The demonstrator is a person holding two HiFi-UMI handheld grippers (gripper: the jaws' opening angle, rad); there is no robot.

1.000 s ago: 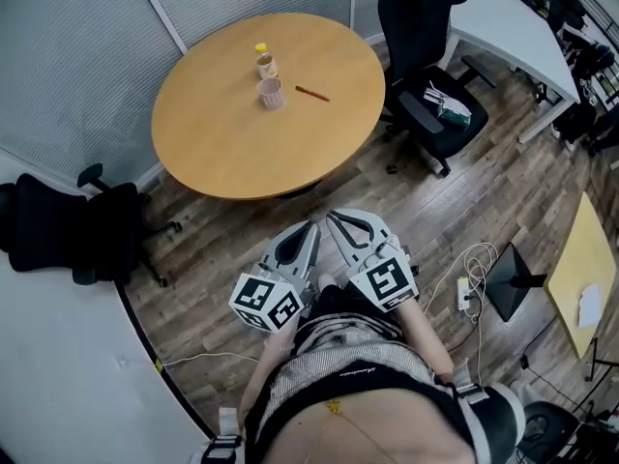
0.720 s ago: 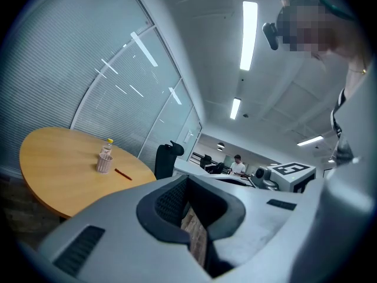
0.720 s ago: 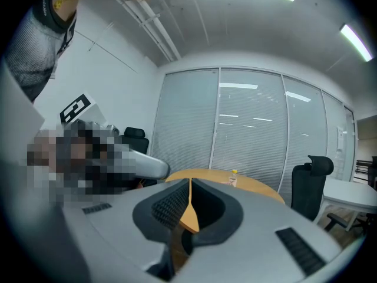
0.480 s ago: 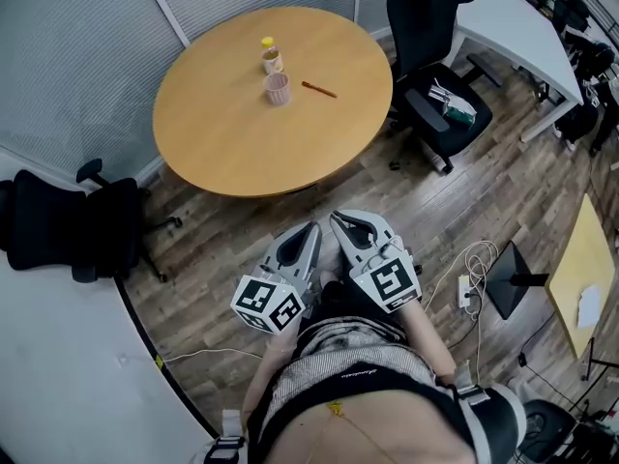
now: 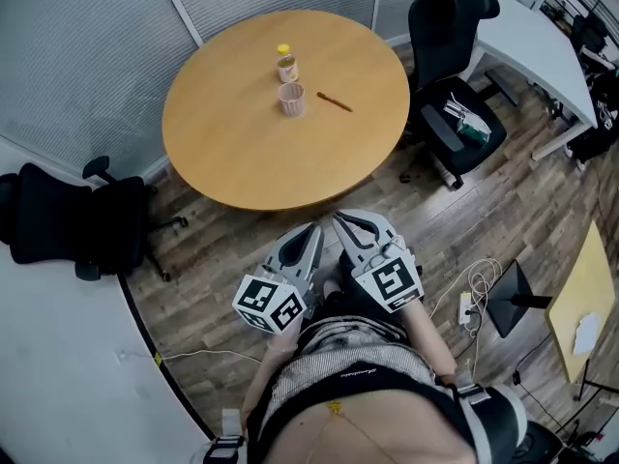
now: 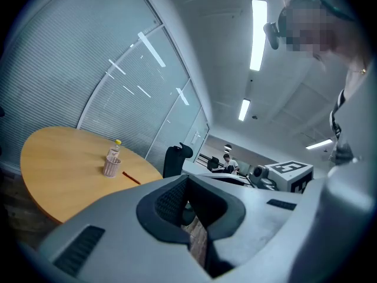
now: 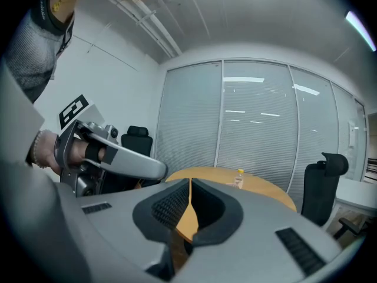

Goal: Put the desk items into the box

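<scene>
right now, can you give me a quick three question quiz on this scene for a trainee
1. How many items lie on the round table?
2. Which item stands nearest the cup? A. bottle B. stapler C. phone
3. True or false: the right gripper holds something.

Key
1. Three: the bottle, the cup and a pencil.
2. A
3. False. Its jaws are shut with nothing between them, short of the table.
</scene>
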